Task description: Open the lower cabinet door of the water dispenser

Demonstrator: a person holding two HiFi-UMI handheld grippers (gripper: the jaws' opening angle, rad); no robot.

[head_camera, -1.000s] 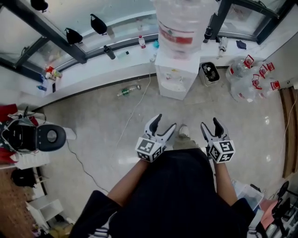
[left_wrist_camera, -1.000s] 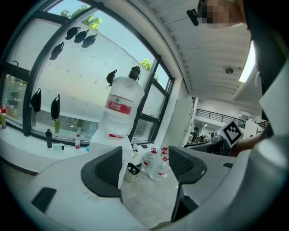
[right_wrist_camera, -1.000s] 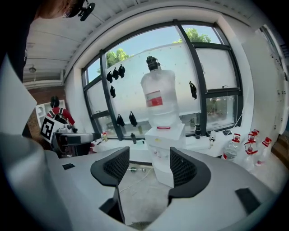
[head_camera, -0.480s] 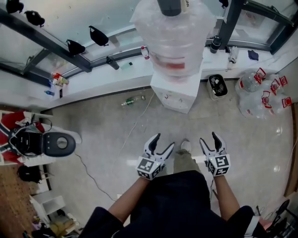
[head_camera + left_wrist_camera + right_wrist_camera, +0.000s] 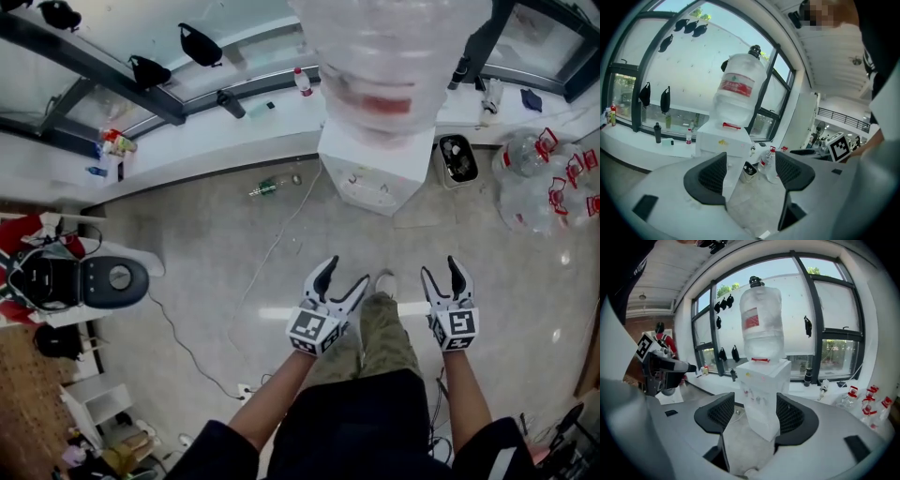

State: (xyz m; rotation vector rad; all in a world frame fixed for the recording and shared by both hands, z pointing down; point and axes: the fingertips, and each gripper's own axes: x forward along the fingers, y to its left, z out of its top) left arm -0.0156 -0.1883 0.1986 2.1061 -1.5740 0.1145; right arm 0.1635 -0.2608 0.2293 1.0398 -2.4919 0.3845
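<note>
The white water dispenser (image 5: 375, 169) stands ahead on the floor with a big clear bottle (image 5: 394, 56) on top; its lower front faces me. In the right gripper view the white water dispenser (image 5: 761, 394) stands between the jaws, some way off. From the left gripper, the dispenser (image 5: 723, 145) lies left of centre. My left gripper (image 5: 339, 278) and right gripper (image 5: 442, 272) are both open and empty, held low in front of me, well short of the cabinet.
A small bin (image 5: 457, 159) and several empty water bottles (image 5: 548, 178) sit right of the dispenser. A white sill (image 5: 206, 131) with bottles runs along the window. A cable (image 5: 272, 244) and a bottle (image 5: 267, 188) lie on the floor; a round device (image 5: 89, 281) stands at left.
The dispenser has drawn closer and larger in the head view as I step forward. Both grippers stay open in front of me.
</note>
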